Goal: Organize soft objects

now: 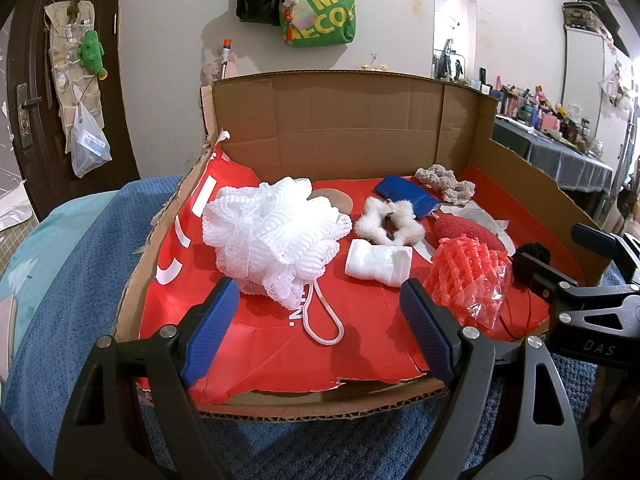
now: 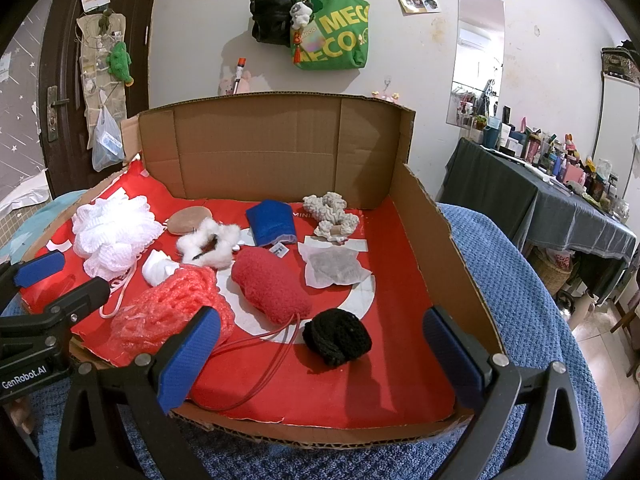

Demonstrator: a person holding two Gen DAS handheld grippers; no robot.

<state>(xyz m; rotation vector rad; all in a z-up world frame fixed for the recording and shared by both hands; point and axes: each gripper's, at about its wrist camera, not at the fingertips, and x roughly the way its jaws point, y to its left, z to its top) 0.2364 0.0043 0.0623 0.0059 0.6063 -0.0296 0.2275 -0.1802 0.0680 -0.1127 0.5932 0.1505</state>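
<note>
Left wrist view: one cardboard box (image 1: 344, 120) with a red lining sits on a blue blanket (image 1: 72, 280). Inside I count one white mesh bath puff (image 1: 272, 232), one white fluffy star-shaped scrunchie (image 1: 390, 222), one white cloth roll (image 1: 378, 262), one crumpled pink foam net (image 1: 466, 276), one red knitted piece (image 1: 464, 228), one blue pouch (image 1: 408, 194), one grey-beige scrunchie (image 1: 446, 184), one tan round pad (image 1: 334, 198) and one black knitted piece (image 1: 532, 254) at the right. The left gripper (image 1: 318, 330) points down over the box's near edge, its jaws wide apart and empty; the puff's white cord loop lies between them. The right gripper (image 1: 560, 260) shows at the right edge, only partly in view.

Right wrist view: the same box, with one of each item again, plus one flat white sachet (image 2: 334, 266) with a dark filling right of the red knitted piece. The puff lies far left, the black knitted piece nearest the front, two thin red cords trailing from the red piece. The right gripper (image 2: 320, 360) tilts down at the near edge, jaws spread wide, gripping nothing; the black piece lies just beyond them.
</note>
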